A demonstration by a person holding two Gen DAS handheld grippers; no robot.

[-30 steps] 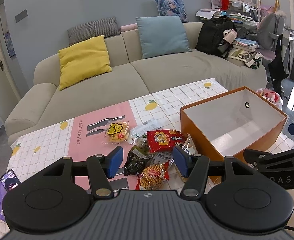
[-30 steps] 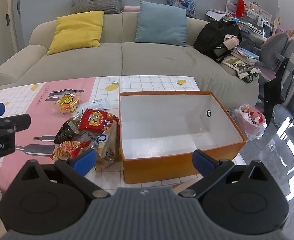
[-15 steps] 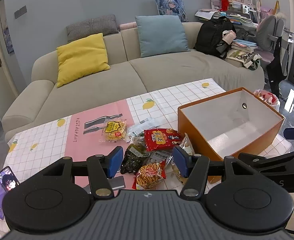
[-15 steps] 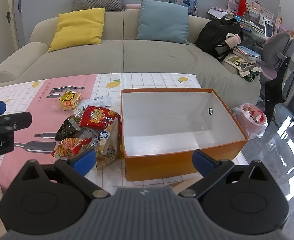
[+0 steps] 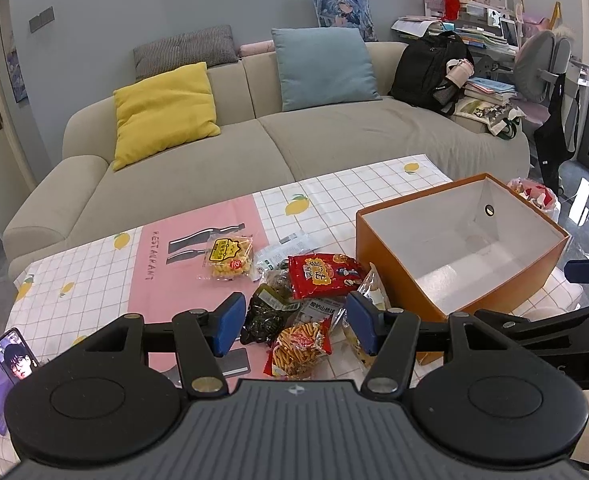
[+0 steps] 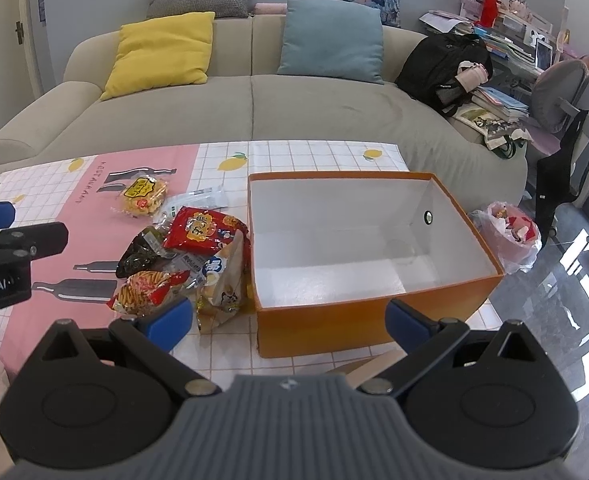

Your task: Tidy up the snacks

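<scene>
A: How do the jaws stand?

B: The left gripper (image 5: 294,324) has its blue-padded jaws parted about a packet's width, holding nothing. Framed between them at lower centre are one striped orange-and-red crinkly snack bag (image 5: 300,346) and one dark green glossy packet (image 5: 265,314). The right gripper (image 6: 288,318) is spread wide and empty, with the near wall of the open orange cardboard box with white lining (image 6: 322,326) between its pads.

A: How many snacks in all?

B: I count about seven, all on the table, none in the box. Besides those two: one red foil bag with yellow lettering (image 5: 323,274), one clear packet of yellow puffs (image 5: 228,258), one pale clear wrapper (image 5: 288,242), one white-labelled packet (image 5: 321,307) partly buried, and one beige bag with a blue mark (image 6: 226,280) leaning against the box's left wall. The heap overlaps, so the count is rough.

A: And further out?

B: One checked lemon-print tablecloth with a pink panel (image 5: 94,272), one lit phone (image 5: 14,360) at lower left, and one beige sofa (image 5: 334,136) carrying one yellow cushion (image 5: 162,108) and one blue cushion (image 5: 322,64).
</scene>
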